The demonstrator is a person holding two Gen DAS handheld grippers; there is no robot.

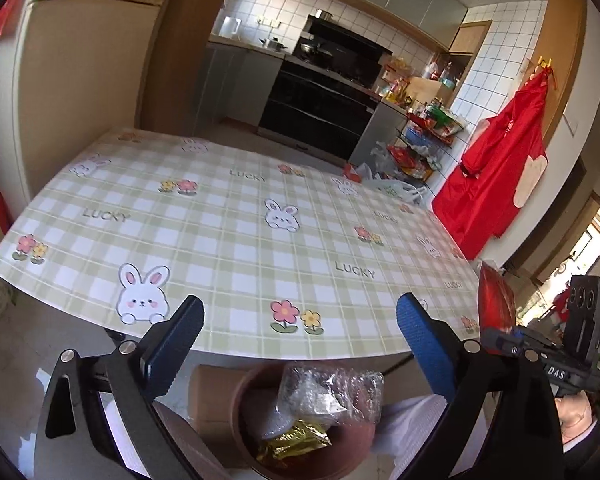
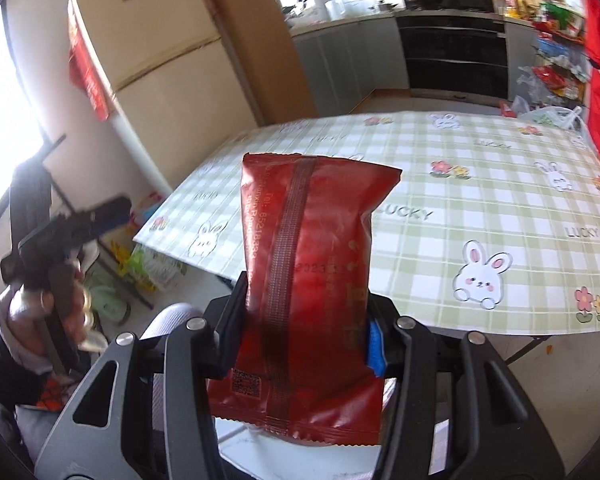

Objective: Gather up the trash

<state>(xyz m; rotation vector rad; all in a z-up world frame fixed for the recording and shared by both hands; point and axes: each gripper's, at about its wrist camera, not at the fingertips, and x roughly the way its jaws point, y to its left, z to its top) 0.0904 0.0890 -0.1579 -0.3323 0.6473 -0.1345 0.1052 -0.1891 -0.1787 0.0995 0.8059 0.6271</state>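
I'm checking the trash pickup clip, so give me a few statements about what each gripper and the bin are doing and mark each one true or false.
1. The right gripper is clamped on a red snack bag. True.
2. The left gripper holds a wrapper. False: its jaws stand wide apart with nothing between them.
3. The brown bin already holds a clear plastic wrapper and a gold foil wrapper. True.
4. The bin stands on the table. False: it sits lower, in front of the table's near edge.
5. The tablecloth is plain white. False: it is green checked, with rabbits and flowers.
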